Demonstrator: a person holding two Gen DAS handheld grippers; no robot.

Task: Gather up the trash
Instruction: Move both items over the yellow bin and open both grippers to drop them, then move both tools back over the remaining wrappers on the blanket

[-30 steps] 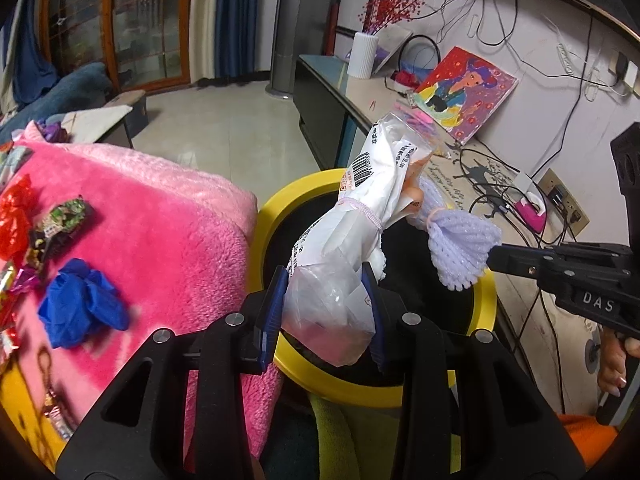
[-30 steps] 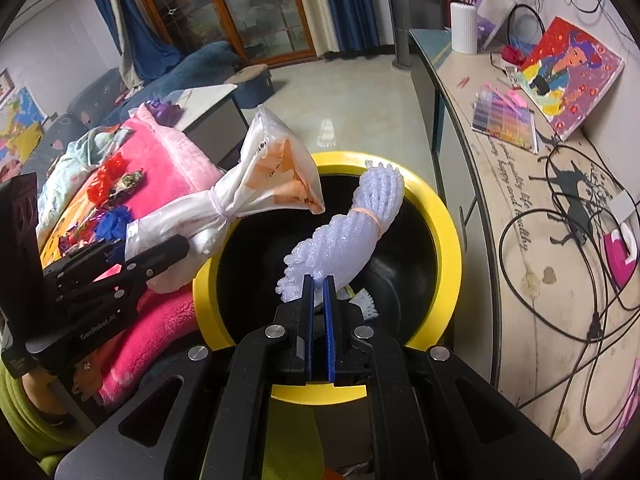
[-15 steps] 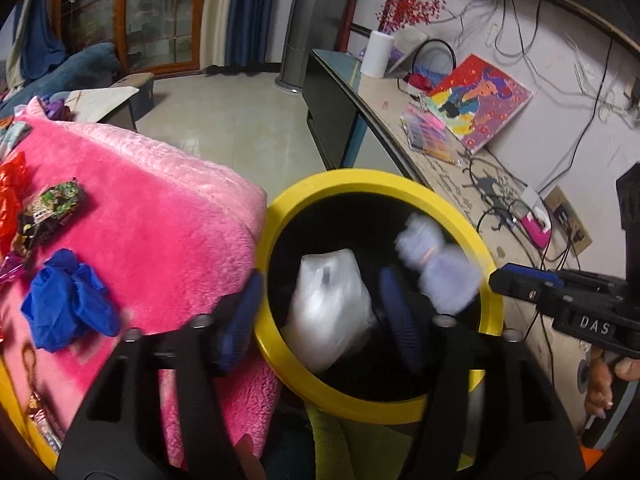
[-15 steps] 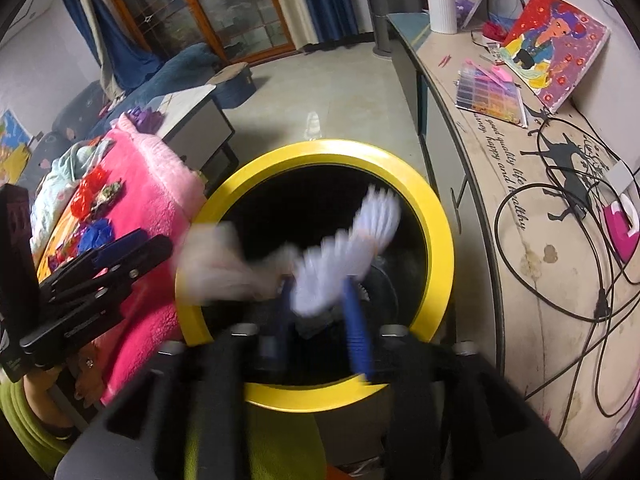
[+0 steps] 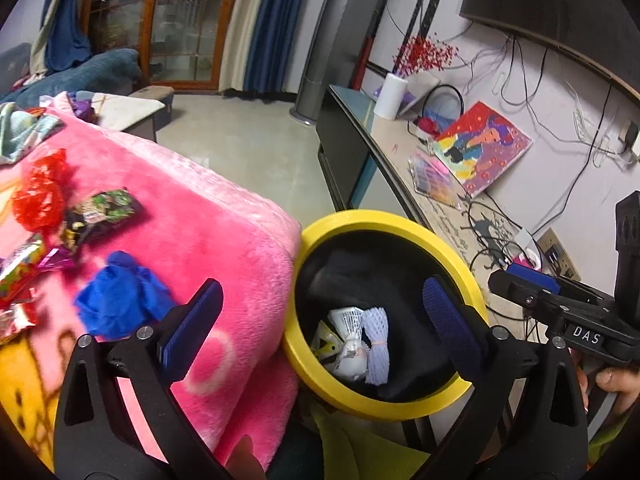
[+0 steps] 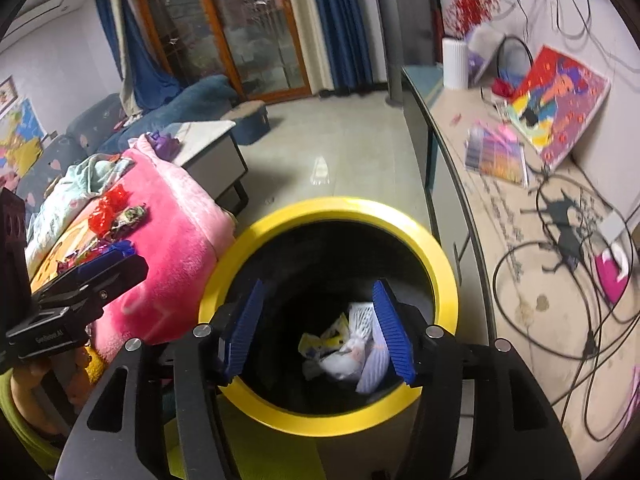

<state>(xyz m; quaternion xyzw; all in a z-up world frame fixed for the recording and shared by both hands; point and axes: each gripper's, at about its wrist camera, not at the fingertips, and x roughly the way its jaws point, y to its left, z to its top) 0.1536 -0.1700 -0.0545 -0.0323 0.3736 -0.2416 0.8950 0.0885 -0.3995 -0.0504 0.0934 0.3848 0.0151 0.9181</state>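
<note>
Both the left gripper and right gripper are opening, nothing between their jaws, over the yellow-rimmed bin. The white plastic bag and foam net lie inside it. At nine o'clock, the pink blanket carries a blue glove and wrappers (cables cover the counter at three).

Each hand-held gripper is built of black plastic arms with triangular cut-outs, fastened by silver screws. The left hand-held gripper and the right hand-held gripper are fitted with ribbed blue pads. White lettering is printed on each body. Yellow-green clothing is worn.
</note>
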